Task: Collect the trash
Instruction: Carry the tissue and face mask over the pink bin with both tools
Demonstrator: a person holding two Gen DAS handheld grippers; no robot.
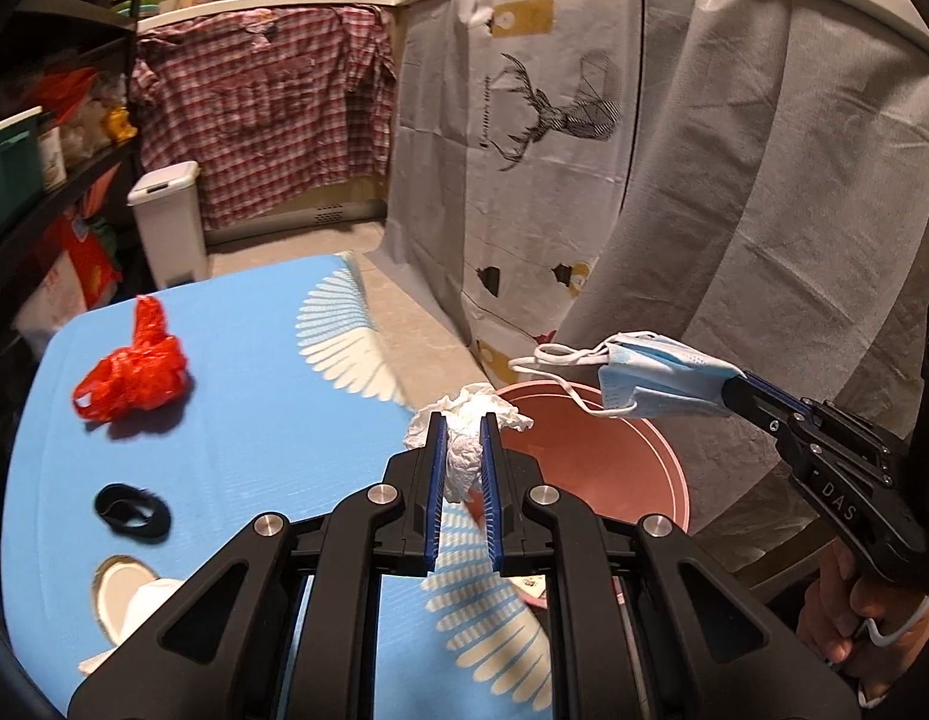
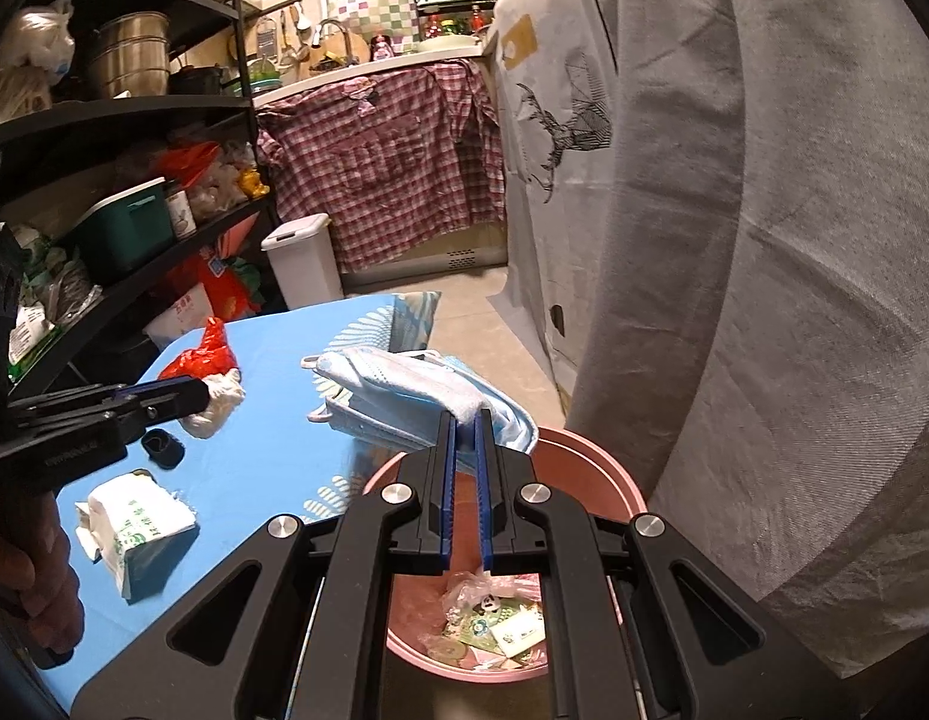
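Note:
My left gripper point(image 1: 462, 420) is shut on a crumpled white tissue point(image 1: 464, 450) held at the edge of the blue table point(image 1: 236, 420), beside the pink bin point(image 1: 596, 468). It also shows in the right wrist view point(image 2: 203, 393) with the tissue point(image 2: 218, 402). My right gripper point(image 2: 463, 417) is shut on a blue face mask point(image 2: 404, 390) held over the pink bin's point(image 2: 584, 468) rim; the mask also shows in the left wrist view point(image 1: 662, 384). The bin holds wrappers point(image 2: 494, 618). A red plastic bag point(image 1: 134, 372), a black ring point(image 1: 131, 513) and a white packet point(image 2: 140, 534) lie on the table.
A white pedal bin point(image 1: 167, 222) stands beyond the table. Black shelves point(image 2: 104, 180) with clutter are on the left. A grey and deer-print cloth point(image 1: 674, 150) hangs on the right, close to the pink bin. A paper cup point(image 1: 119, 594) lies near the left gripper.

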